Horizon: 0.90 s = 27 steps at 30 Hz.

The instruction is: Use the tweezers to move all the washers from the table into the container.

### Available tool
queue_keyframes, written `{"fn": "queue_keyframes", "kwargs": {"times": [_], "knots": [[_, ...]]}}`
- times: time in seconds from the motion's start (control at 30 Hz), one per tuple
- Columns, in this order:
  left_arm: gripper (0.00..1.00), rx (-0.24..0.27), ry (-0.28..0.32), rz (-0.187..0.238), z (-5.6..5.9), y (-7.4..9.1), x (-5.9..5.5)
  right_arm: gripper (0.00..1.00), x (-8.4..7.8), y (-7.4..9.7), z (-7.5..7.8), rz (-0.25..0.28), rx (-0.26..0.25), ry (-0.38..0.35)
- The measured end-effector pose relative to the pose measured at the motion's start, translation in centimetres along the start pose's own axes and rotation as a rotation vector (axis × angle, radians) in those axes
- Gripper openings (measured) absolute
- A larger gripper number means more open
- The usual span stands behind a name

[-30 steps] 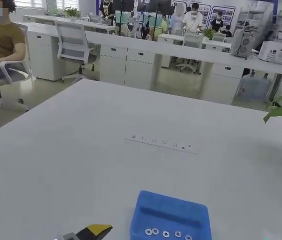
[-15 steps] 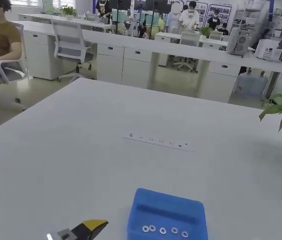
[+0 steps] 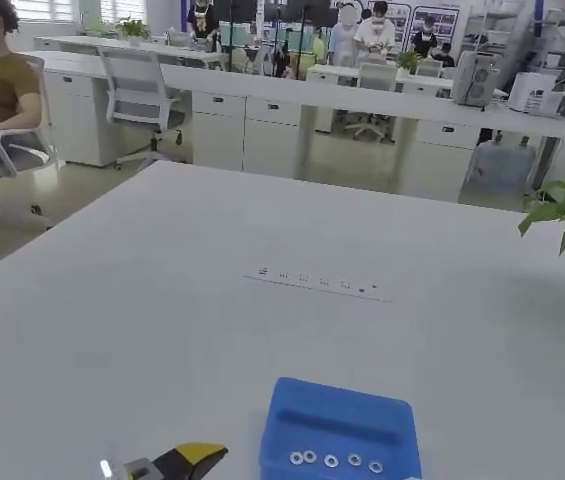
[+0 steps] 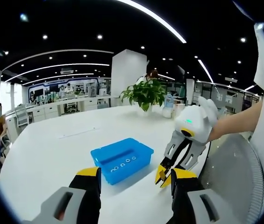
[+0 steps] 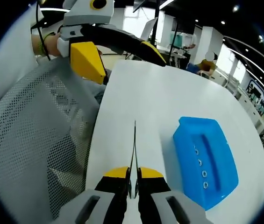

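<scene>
My right gripper pinches the tweezers, tips held out over the white surface. The blue container, with washers in a row inside, sits near their right side. My left gripper stands open, facing the container.

I work in an open-plan office: beyond my white table stand rows of white desks and swivel chairs (one occupied), with people farther back.
</scene>
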<state>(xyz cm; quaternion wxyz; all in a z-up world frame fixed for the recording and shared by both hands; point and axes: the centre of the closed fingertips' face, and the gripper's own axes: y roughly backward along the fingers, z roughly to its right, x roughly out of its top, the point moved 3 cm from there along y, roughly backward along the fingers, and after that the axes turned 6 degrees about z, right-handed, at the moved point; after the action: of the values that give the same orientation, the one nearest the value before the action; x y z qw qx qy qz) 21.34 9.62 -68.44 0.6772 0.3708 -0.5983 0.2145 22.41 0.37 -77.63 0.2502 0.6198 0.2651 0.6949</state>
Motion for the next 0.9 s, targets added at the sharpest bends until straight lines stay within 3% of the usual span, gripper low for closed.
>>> {"fn": "queue_keyframes", "kwargs": {"times": [0.13,0.23,0.4,0.47,0.63,0.73,0.9], "knots": [[0.48,-0.060,-0.035,-0.056,0.0,0.1,-0.5,0.03,0.2,-0.3,0.1,0.015,-0.005,0.002],[0.46,-0.116,-0.034,-0.093,0.1,-0.1,-0.9,0.03,0.4,-0.3,0.2,0.024,-0.008,0.006],[0.30,-0.222,-0.118,-0.191,0.5,-0.8,-2.0,0.03,0.8,-0.1,0.0,0.040,-0.006,0.006],[0.25,-0.280,-0.129,-0.221,1.2,-1.2,-2.1,0.03,0.8,0.0,-0.2,0.019,-0.005,0.041],[0.09,-0.423,-0.190,-0.307,2.6,-1.8,-2.5,0.03,0.5,-0.1,-0.4,0.008,0.005,0.043],[0.06,-0.449,-0.193,-0.340,2.8,-2.2,-2.7,0.03,0.4,-0.1,-0.3,0.006,0.002,0.044],[0.04,-0.467,-0.257,-0.410,2.4,-2.9,-3.6,0.03,0.2,-0.2,-0.3,-0.002,0.007,0.051]]}}
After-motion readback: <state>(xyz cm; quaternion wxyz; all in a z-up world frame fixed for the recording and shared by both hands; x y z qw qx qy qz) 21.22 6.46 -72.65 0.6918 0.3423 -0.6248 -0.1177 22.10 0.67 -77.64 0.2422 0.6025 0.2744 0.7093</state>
